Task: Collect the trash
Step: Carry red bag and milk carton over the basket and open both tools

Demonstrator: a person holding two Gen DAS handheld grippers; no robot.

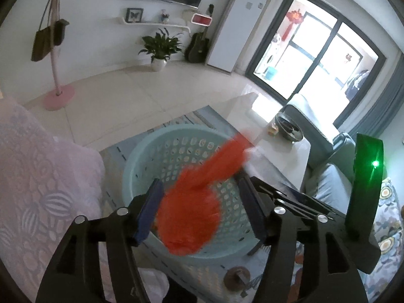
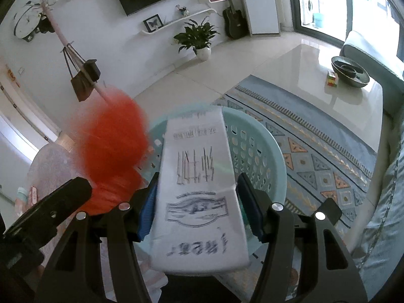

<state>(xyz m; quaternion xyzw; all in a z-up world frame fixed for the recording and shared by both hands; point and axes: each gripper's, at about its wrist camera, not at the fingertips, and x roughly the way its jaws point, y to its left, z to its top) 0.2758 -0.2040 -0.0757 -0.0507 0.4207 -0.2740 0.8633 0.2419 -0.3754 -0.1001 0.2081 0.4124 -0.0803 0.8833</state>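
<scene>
A pale blue perforated basket (image 1: 151, 151) stands on the rug right below both grippers. My left gripper (image 1: 199, 184) is open: a smeared orange-red bag (image 1: 192, 217) hangs over the basket between its jaws, clear of the right pad. In the right wrist view the same orange bag (image 2: 111, 131) is a blur at the left, over the basket (image 2: 255, 146). My right gripper (image 2: 198, 179) is open around a white printed pack (image 2: 199, 151). The pack lies lengthwise between the blue pads above the basket, its print streaked.
A patterned rug (image 2: 315, 156) lies under the basket. A white coffee table (image 2: 303, 75) with a dark bowl (image 2: 349, 72) and a cube stands to the right, with a grey sofa (image 1: 328, 176) beside it. Pink fabric (image 1: 38, 176) is at the left, a coat stand (image 1: 59, 93) beyond.
</scene>
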